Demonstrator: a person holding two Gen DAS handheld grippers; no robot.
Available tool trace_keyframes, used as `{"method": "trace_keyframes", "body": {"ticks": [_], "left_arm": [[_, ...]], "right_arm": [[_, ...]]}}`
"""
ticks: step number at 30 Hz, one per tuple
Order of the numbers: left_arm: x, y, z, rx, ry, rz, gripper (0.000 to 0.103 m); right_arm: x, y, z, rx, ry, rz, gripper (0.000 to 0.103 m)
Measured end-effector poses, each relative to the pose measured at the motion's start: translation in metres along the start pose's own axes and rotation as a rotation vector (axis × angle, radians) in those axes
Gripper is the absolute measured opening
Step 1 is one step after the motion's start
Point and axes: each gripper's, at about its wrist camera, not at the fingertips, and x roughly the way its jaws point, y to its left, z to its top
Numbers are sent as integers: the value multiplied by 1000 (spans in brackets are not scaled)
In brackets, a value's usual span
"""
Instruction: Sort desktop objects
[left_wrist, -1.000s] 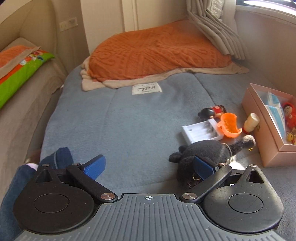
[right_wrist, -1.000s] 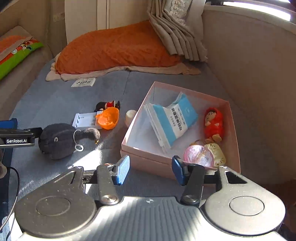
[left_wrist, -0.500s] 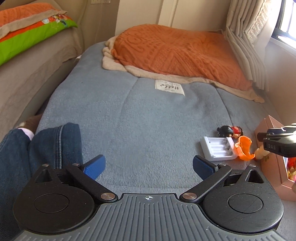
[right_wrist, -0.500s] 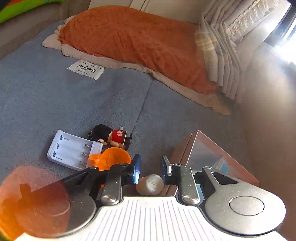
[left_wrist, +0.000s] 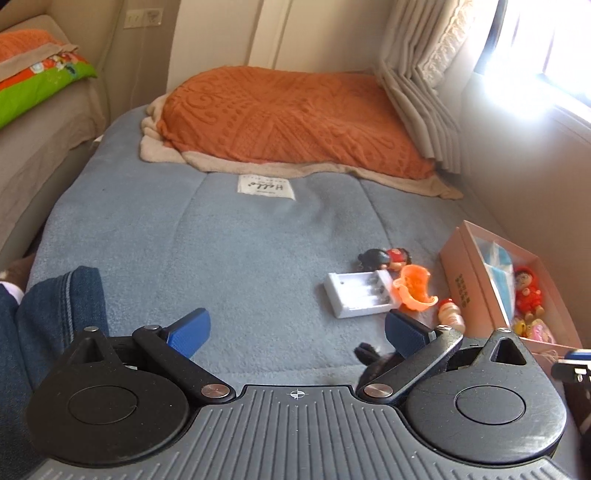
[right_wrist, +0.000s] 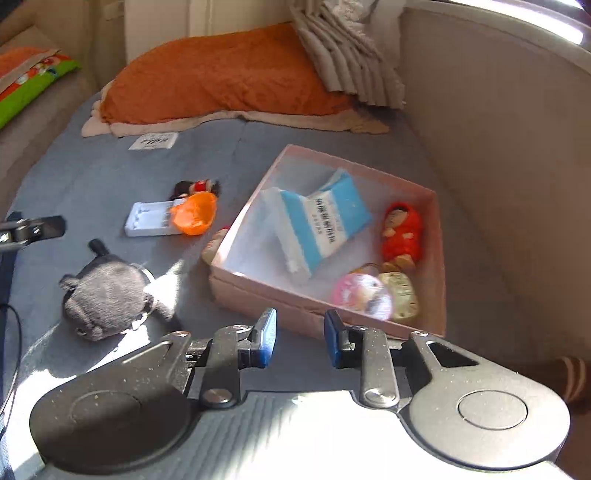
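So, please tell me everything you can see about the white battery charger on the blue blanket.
The white battery charger is a flat rectangular tray, apparently of glossy plastic, with several parallel slots that look empty; small metal contacts show at one end. It lies face up on the blue blanket, outside the pink box. The orange cup rests against one short end, apparently overlapping its corner, and a small dark-haired doll lies just behind. No gripper touches it.

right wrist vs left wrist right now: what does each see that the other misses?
Only right wrist: the whole grey plush toy and the round pink ball in the pink cardboard box.
Only left wrist: a person's blue denim trouser leg and the bright window.
Both: white plastic battery tray, orange plastic cup, folded orange blanket, and the box.
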Motion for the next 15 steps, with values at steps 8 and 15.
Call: {"method": "trace_keyframes", "body": {"ticks": [8, 15], "left_arm": [[-31, -58, -26, 222, 124, -247, 103], [-36, -77, -63, 425, 281, -343, 103]], "right_arm": [[70, -84, 17, 301, 86, -121, 29], [79, -48, 18, 205, 81, -115, 51]]}}
